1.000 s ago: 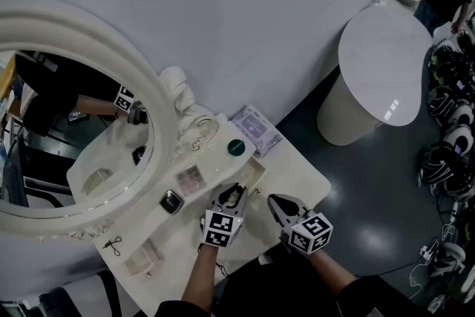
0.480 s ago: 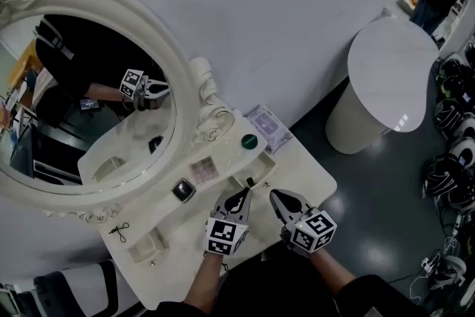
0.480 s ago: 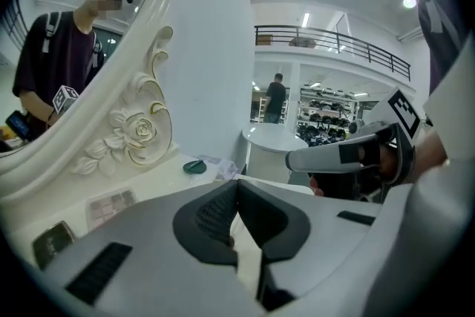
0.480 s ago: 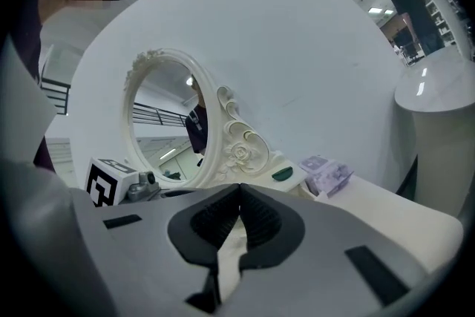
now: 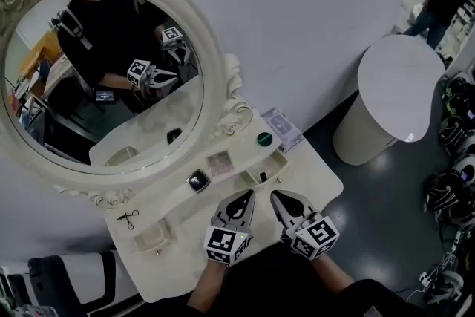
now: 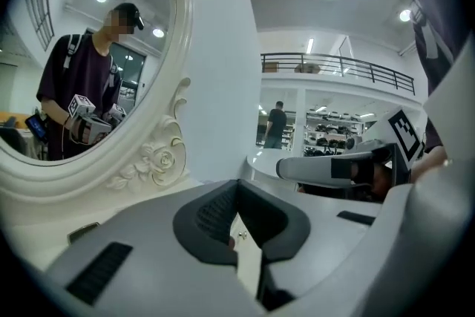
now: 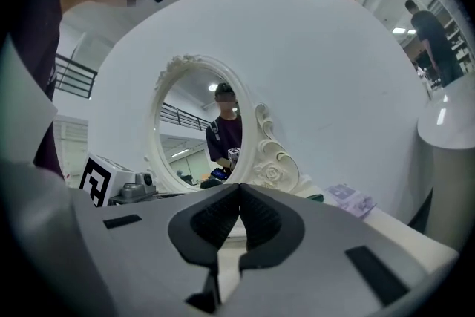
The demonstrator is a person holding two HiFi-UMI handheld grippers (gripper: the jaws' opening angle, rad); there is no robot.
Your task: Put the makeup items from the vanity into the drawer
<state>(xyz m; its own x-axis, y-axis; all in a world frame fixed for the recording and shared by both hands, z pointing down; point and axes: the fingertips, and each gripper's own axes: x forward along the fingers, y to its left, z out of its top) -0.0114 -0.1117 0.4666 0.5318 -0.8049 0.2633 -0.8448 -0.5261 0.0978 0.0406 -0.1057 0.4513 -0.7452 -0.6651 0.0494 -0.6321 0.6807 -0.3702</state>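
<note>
**Both grippers shut and empty above the vanity**

We hold the left gripper (image 5: pixel 243 198) and right gripper (image 5: pixel 280 198) side by side over the vanity (image 5: pixel 315 185), pointing nearly level toward the mirror (image 5: pixel 215 63). Each pair of jaws is pressed together on nothing. A green jar (image 5: pixel 264 138), pink palette (image 5: pixel 220 162) and black compact (image 5: pixel 198 180) sit on the shelf. A small dark item (image 5: pixel 262 177), possibly a lipstick, lies in the open drawer (image 5: pixel 278 162).

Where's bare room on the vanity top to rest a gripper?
Bare: the front right corner of the vanity top, right of the right gripper; also between the left drawer and the left gripper. Crowded: the shelf under the mirror, with compact, palette and green jar.
</note>
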